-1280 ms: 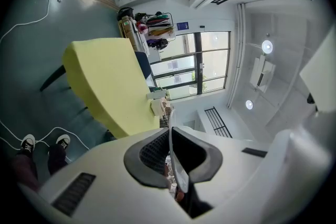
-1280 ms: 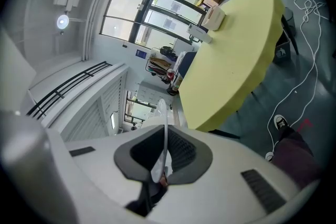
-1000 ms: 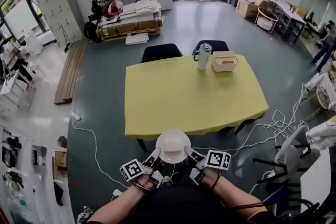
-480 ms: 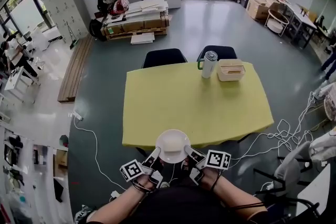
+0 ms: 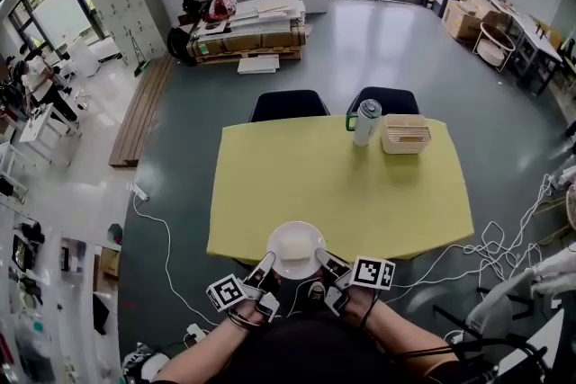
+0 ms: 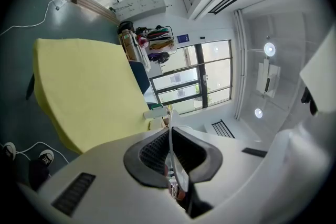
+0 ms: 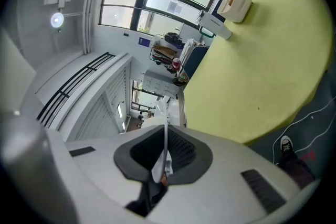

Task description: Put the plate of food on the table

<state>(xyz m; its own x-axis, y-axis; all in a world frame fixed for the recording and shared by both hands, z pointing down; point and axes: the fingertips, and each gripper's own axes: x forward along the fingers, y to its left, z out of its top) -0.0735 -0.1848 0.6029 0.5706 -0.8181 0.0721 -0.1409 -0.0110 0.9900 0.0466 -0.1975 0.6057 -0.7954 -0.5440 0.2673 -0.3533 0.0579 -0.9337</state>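
Note:
A round white plate point(image 5: 296, 249) is held level in front of me, just short of the near edge of the yellow table point(image 5: 337, 180). My left gripper point(image 5: 265, 264) is shut on the plate's left rim and my right gripper point(image 5: 325, 263) is shut on its right rim. In the left gripper view the thin plate rim point(image 6: 172, 150) runs edge-on between the black pads. The right gripper view shows the plate rim point(image 7: 165, 153) pinched the same way. What lies on the plate cannot be made out.
On the table's far right stand a white tumbler with a green handle point(image 5: 365, 121) and a beige box point(image 5: 406, 133). Two black chairs point(image 5: 288, 105) are tucked in at the far side. Cables point(image 5: 166, 238) trail over the floor on both sides.
The table has drawn nearer and slid lower in the head view as I moved forward. The plate and both grippers keep the same pose in front of me.

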